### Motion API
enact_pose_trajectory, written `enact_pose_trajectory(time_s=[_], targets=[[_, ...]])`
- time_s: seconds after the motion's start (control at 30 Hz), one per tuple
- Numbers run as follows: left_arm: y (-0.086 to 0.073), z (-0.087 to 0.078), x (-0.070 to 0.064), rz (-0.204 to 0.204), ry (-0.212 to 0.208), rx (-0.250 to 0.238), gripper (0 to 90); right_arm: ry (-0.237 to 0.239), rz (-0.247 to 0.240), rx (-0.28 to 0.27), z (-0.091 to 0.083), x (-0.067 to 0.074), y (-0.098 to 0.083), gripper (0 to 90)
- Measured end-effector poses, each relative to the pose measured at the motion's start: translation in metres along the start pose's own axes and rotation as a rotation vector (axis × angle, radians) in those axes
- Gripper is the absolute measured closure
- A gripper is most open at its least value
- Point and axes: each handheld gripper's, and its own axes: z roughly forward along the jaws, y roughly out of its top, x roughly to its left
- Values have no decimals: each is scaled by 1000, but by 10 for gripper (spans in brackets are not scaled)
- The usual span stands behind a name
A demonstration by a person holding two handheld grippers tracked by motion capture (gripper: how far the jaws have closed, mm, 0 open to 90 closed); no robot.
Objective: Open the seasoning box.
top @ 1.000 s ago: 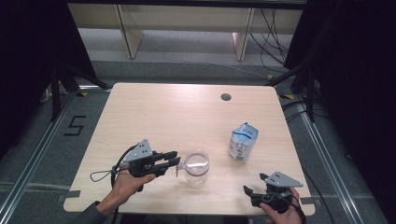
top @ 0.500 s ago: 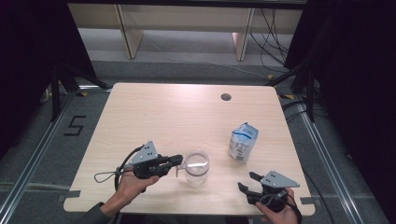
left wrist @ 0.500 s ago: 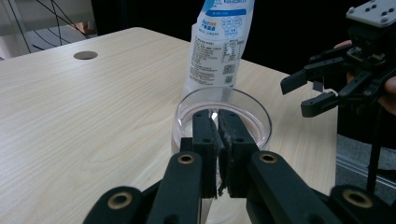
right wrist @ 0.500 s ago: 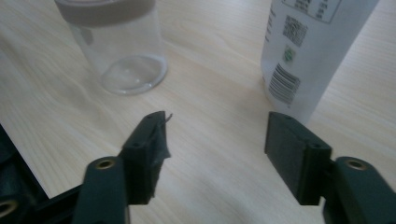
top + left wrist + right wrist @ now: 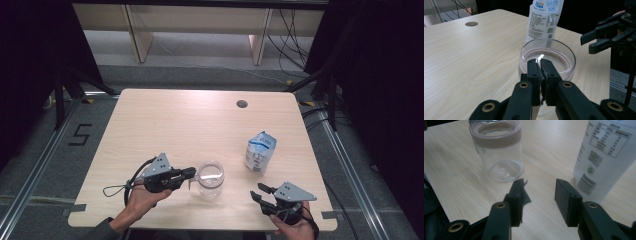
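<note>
Here, by labels:
Clear glass jar with a pale pinkish band under its rim [image 5: 210,178]: upright on the near part of the light wooden table [image 5: 200,125], between the two grippers; mouth open, nothing seen inside.
Left gripper [image 5: 192,173]: held in the left hand [image 5: 142,200] at the near left, pointing right toward the jar; tips at the jar's left rim.
Left jaws: pressed together on the near edge of the jar's rim, as the left gripper view shows [image 5: 540,72]; closed down within the last second, now clamped on the glass wall.
Right gripper [image 5: 261,192]: held in the right hand [image 5: 295,227] at the near right corner, apart from the jar, pointing left and far.
Right jaws: narrowing just now, standing part open with only bare table between them in the right gripper view [image 5: 540,192]; nothing held.
White and blue printed pouch [image 5: 260,152]: standing upright to the right of the jar, just far of the right gripper, touching neither.
Round dark hole [image 5: 242,104]: in the table's far right part.
</note>
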Motion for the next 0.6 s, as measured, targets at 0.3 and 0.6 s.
enact_pose_trajectory(time_s=[0.3,0.6], targets=[[-3,1,0,2,3,-7,864,18,-63,-21,14,9,14,697],[-4,1,-1,5,3,-13,864,42,-101,-40,26,10,22,766]])
